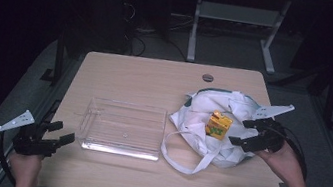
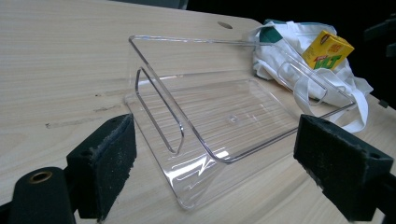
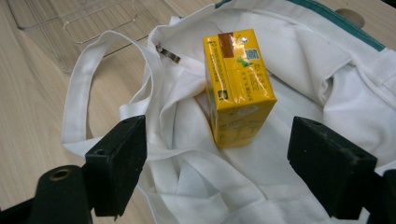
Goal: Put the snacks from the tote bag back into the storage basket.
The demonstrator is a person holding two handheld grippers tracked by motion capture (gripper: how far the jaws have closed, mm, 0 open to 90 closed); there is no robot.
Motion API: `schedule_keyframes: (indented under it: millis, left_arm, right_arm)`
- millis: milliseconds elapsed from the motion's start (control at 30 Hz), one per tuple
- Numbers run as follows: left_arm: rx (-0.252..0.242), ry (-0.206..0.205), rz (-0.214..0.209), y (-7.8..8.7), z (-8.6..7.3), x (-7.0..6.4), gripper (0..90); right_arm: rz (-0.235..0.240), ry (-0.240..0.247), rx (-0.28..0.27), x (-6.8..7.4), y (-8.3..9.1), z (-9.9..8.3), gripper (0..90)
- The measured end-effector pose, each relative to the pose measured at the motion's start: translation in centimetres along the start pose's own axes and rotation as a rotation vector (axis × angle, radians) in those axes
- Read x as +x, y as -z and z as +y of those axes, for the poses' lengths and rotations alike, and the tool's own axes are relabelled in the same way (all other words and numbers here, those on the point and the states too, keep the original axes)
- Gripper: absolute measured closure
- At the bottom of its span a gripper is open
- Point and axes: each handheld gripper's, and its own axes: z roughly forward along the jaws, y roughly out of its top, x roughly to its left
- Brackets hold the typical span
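A yellow drink carton (image 1: 218, 125) (image 3: 237, 86) (image 2: 327, 49) lies on a crumpled white cloth bag (image 1: 215, 126) (image 3: 299, 93) (image 2: 303, 60) at the table's right. My right gripper (image 1: 245, 132) (image 3: 233, 168) is open just to the right of the carton, its jaws either side of the carton's near end without touching it. A clear plastic tray (image 1: 96, 140) (image 2: 154, 58), with nothing in it, sits in the middle of the table. My left gripper (image 1: 58, 133) (image 2: 215, 172) stands open at the table's front left corner, pointed at the tray's near end and a little short of it.
The bag's long white straps (image 1: 183, 164) (image 3: 79, 93) loop out onto the wooden table (image 1: 132, 75) between bag and tray. A round cable hole (image 1: 208, 78) sits at the table's far edge. Dark floor and desk legs (image 1: 194, 32) lie beyond the table.
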Motion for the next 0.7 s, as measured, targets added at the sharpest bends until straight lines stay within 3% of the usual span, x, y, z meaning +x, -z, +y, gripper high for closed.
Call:
schedule_keyframes:
  millis: [367, 700]
  left_arm:
    - [-0.004, 0.001, -0.001, 0.0, 0.0, -0.1, 12.6]
    - [-0.008, -0.003, -0.005, 0.0, 0.0, -0.1, 12.7]
  right_arm:
    - [0.025, -0.007, 0.020, -0.3, -0.9, 0.8, 19.2]
    - [0.029, 0.020, 0.044, -0.2, -1.5, 2.0, 19.0]
